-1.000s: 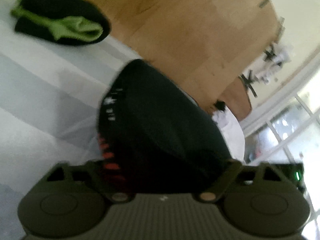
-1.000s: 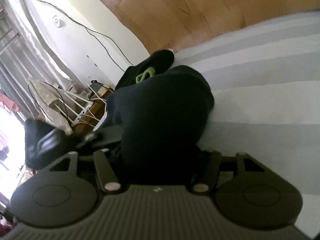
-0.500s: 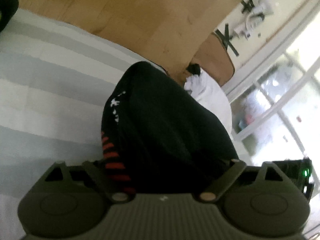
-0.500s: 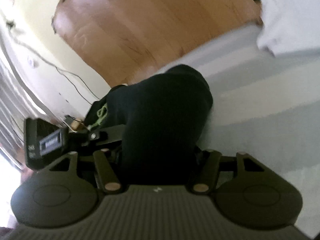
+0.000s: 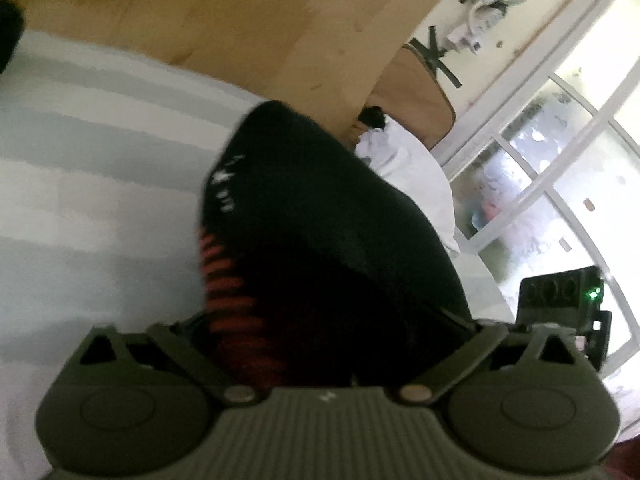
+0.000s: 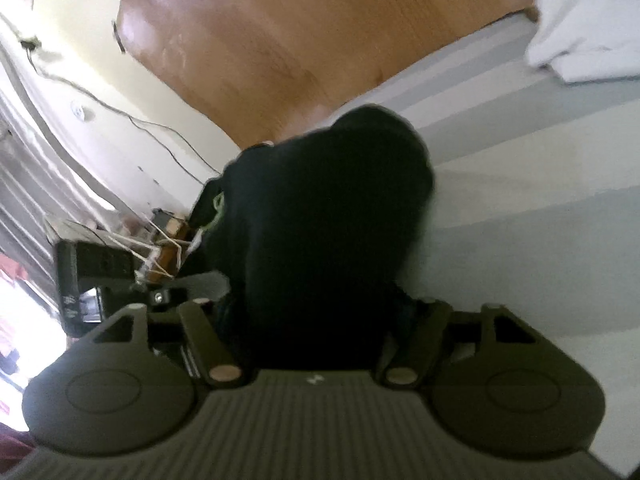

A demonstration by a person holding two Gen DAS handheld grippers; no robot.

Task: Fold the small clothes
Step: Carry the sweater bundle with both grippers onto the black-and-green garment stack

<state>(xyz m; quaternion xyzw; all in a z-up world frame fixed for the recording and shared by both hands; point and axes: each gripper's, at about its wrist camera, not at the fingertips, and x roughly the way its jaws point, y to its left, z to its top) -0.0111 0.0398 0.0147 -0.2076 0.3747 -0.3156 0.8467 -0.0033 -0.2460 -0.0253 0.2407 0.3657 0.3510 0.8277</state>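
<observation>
Striped bedding [image 5: 80, 168] lay beneath. Both the left gripper [image 5: 340, 344] and right gripper [image 6: 316, 320] pinched the soft, light, limp black garment [image 5: 320, 216] at its edge.

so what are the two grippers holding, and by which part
Both hold the same black garment: the left gripper at the edge with the red-striped band, the right gripper at a plain black edge. The exact contact is hidden.

white marks on black garment [image 5: 320, 220], blurred, unreadable
</observation>
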